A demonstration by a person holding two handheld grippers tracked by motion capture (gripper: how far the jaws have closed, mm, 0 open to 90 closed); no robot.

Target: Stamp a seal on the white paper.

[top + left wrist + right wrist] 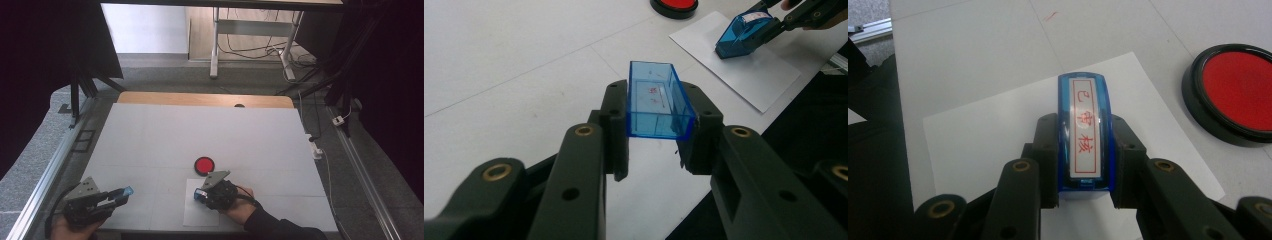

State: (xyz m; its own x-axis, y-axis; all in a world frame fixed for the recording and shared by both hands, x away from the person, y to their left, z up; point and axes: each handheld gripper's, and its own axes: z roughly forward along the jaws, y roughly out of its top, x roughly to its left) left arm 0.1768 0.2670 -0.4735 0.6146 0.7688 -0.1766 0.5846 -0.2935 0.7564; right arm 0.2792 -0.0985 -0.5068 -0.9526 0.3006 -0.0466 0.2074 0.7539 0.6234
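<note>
The right gripper (pixel 1083 150) clamps a blue plastic stamp with a white label of red characters (pixel 1083 127), which stands on the white paper sheet (pixel 978 135). The round red ink pad in a black case (pixel 1235 90) lies just beside this sheet. The left gripper (pixel 656 127) clamps a clear blue plastic cap (pixel 656 102), well apart from the sheet.

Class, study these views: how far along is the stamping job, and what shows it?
Done: the stamp's blue cap is off, clamped in the left tongs. In hand: the right tongs hold the blue stamp over the white sheet. Left: no print visible on the sheet; the red ink pad sits beside it.
</note>
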